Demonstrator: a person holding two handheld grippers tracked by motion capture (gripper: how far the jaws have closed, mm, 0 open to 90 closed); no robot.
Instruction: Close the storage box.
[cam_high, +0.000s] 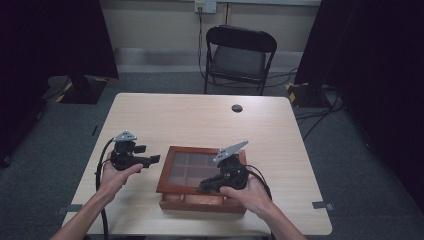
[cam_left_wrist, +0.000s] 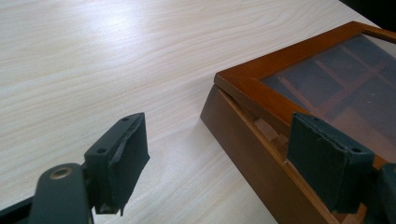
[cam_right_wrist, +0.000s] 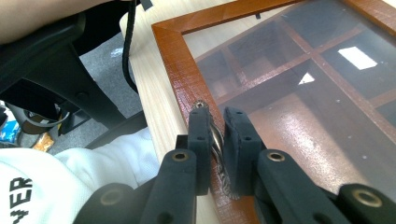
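Two tools are in play around one item: a flat brown wooden box with a hinged glass-paned lid, lying on the pale wood-grain bench near its front edge. In the high view, we see the left tool held just beside the box's left side, and the right tool over the lid's front rail.

In the left gripper view, the left tool stands wide open and grips nothing; the box corner lies between and beyond its jaws, and the lid sits slightly raised off the base there.

In the right gripper view, the right tool is closed on a small twisted metal handle fixed to the lid's front rail.

We judge the main risk to be slippage: the handle is thin and smooth, so a skewed pull could free it and drop the lid onto the base. With the box unbraced by the left tool, the whole box could also slide or tip.
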